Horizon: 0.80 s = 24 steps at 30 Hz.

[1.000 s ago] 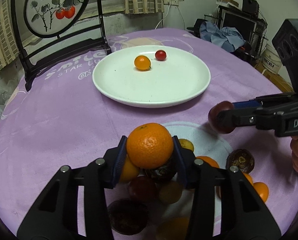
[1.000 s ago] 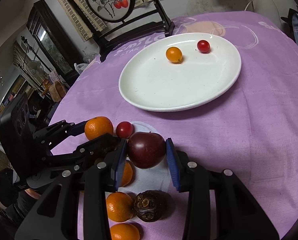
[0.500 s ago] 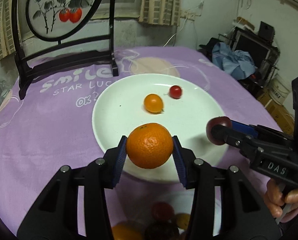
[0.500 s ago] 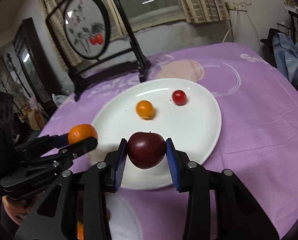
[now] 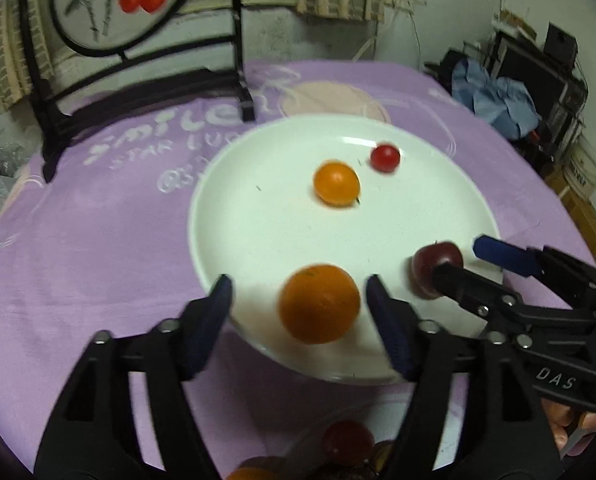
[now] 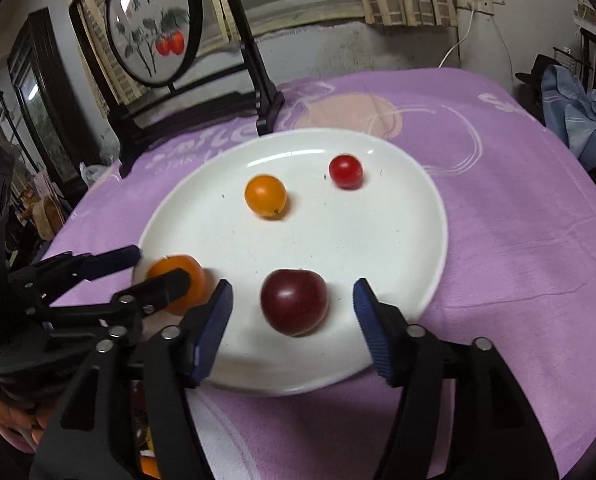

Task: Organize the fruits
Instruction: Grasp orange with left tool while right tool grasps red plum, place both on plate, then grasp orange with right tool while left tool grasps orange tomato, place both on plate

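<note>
While the left wrist view looks down over the white plate [image 5: 258, 240], the left gripper [image 5: 298, 308] has its fingers spread and opening, the pads clear on both sides of the mandarin [image 5: 318, 304], which sits on the plate's near edge between them. To the right, the right gripper [image 5: 466, 264] also shows parted fingers around the dark plum [image 5: 434, 268]. Farther back on the plate lie a small orange tomato [image 5: 336, 184] and a red cherry tomato [image 5: 385, 157]. More fruit shows dimly at the bottom edge, too blurred to name.

From the right wrist view, the right gripper [image 6: 294, 312] is opening as well, its blue pads apart from the plum [image 6: 294, 300], which rests on the plate [image 6: 378, 240] near the front rim. The left gripper [image 6: 158, 268] brackets the mandarin [image 6: 176, 280] at the plate's left edge on the purple-clothed worktop [image 6: 518, 240].

Both fruits look light, round and likely to roll once freed. The mandarin's peel should give slightly; the plum's smooth skin looks slippery and bruisable, so a gentle hold across the widest middle seems best.
</note>
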Available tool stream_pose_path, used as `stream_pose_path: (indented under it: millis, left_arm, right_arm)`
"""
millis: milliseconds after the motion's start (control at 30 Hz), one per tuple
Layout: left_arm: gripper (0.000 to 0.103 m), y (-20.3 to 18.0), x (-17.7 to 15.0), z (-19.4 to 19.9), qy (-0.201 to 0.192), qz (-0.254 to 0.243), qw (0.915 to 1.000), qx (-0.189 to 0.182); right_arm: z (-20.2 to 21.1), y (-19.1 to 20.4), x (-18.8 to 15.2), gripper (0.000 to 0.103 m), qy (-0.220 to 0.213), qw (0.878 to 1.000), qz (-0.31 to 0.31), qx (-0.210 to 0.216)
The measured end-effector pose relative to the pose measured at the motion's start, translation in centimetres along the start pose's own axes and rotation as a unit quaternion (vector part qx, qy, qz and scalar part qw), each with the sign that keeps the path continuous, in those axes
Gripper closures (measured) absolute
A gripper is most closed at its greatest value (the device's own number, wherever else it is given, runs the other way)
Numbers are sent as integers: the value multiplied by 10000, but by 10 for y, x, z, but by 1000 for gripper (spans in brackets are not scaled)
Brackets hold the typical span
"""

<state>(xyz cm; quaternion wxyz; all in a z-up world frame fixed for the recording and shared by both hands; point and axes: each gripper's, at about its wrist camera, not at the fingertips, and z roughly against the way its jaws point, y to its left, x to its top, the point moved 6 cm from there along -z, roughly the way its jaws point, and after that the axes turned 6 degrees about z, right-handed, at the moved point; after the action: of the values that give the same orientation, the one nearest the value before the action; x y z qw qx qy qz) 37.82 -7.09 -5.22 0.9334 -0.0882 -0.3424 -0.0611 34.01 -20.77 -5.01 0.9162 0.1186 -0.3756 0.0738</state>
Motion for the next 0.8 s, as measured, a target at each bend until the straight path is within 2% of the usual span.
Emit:
stream_pose_path:
  millis: [67,267,567,800]
  left_arm:
    - [13,5,4,19,-192,140,9997,-70]
    - [7,15,-5,60,-517,256,9983,25]
    - [6,43,-56,84,-599,124,9975,357]
    - [5,59,-78,89,-479,242,9979,363]
  right_arm:
    - [8,3,-1,39,-61,9999,110,-24]
    - [36,24,-7,39,-302,9981,534,-20]
    - [49,48,-23,39,-288,9947,984,-22]
    - [52,48,-36,39,-126,9948,1006,63]
